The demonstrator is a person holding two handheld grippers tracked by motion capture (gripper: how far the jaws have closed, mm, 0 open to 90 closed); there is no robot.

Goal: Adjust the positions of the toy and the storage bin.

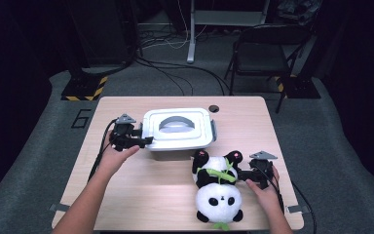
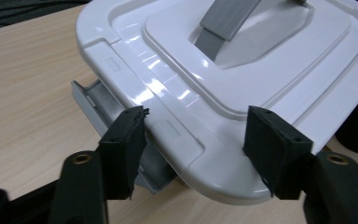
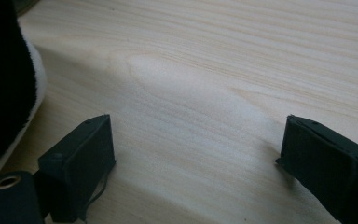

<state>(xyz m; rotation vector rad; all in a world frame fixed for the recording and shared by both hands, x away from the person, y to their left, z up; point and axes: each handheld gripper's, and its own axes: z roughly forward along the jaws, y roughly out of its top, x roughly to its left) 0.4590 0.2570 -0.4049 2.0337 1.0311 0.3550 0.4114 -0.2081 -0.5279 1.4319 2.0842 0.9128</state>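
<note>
Black jaws, brass rivets, grey plates, black cables

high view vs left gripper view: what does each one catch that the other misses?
High view alone: the black-and-white plush panda, the right hand-held gripper beside it, a black folding chair. Left gripper view alone: the grey side latch hanging open under the lid's edge. Both: the white plastic lidded box with its grey handle, the left hand-held gripper, the light wooden table.
</note>
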